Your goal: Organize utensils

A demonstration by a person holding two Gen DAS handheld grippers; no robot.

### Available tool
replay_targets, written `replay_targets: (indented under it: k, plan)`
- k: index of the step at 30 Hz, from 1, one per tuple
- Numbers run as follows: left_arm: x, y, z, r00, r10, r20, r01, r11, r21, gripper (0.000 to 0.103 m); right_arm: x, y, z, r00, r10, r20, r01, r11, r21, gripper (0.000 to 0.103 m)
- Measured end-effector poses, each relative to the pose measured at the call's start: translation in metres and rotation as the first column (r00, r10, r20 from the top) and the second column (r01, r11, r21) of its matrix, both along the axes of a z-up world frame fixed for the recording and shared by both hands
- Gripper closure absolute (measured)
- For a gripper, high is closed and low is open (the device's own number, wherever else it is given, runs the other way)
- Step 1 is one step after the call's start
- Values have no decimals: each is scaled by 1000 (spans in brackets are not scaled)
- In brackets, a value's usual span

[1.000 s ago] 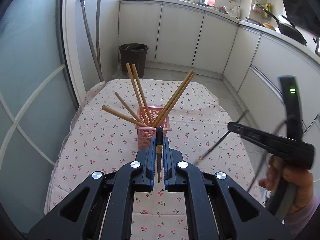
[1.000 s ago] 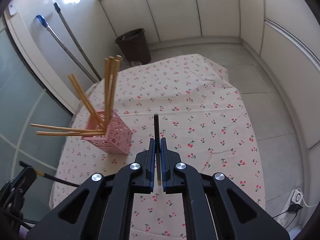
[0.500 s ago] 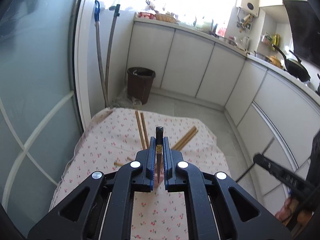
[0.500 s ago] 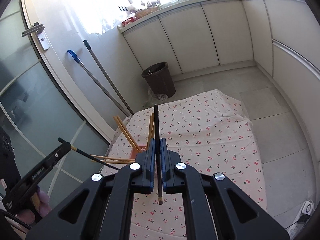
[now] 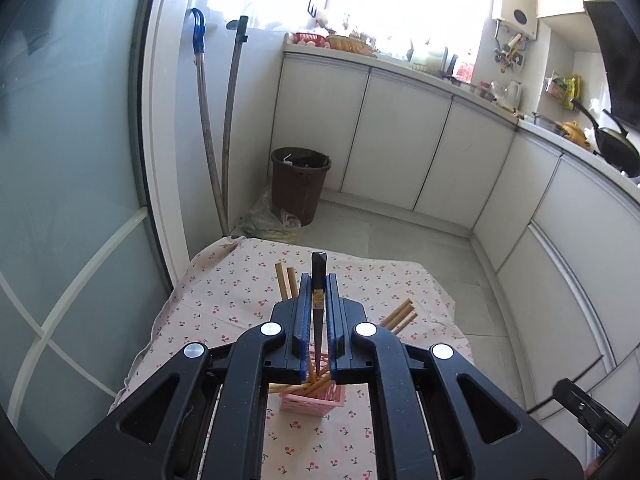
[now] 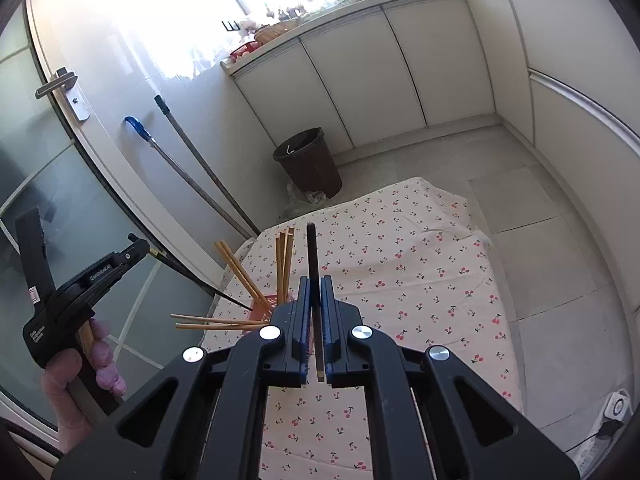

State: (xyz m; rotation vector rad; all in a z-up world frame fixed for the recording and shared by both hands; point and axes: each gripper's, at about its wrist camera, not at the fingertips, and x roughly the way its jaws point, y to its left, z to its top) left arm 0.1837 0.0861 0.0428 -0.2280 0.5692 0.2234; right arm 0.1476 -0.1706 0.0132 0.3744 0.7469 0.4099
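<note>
Item: two dark chopsticks, one clenched upright in the left gripper point(image 5: 318, 320), black chopstick point(image 5: 319, 304) with its tip just below the jaws over the pink holder point(image 5: 312, 398); the other dark chopstick point(image 6: 313, 280) pinched likewise in the right gripper point(image 6: 315, 328), with the holder left of and behind its jaws. Handling, by judgement: light, stiff, smooth and likely slippery, apt to pivot in a narrow pinch, so grip best kept near the thick upper end. Holder on the bench point(image 6: 420, 272) already carries several wooden chopsticks point(image 6: 240, 272) splayed outward.
</note>
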Motion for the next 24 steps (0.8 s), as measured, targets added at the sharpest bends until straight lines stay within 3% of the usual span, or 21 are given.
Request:
replay_targets:
  k: [4, 5, 6, 10, 19, 24]
  plan:
    - [16, 0, -19, 998, 4, -63, -3, 1000, 7, 90, 5, -6, -6, 1000, -10, -26, 9, 1000, -4, 98]
    - [15, 2, -22, 997, 2, -71, -2, 1000, -7, 80, 6, -6, -7, 1000, -11, -29, 11, 1000, -3, 98]
    - [14, 4, -24, 997, 2, -72, -3, 1000, -16, 75, 6, -7, -8, 999, -11, -30, 11, 1000, -2, 98]
    - [-1, 14, -18, 998, 32, -49, -33, 999, -19, 74, 5, -4, -5, 1000, -4, -21, 4, 1000, -5, 98]
    - [-44, 38, -6, 996, 80, -26, -83, 987, -135, 69, 12, 32, 1, 999, 30, -10, -30, 999, -11, 98]
    - [-59, 41, 10, 994, 105, 31, -102, 992, -74, 65, 31, 70, 15, 999, 35, 41, -34, 999, -13, 98]
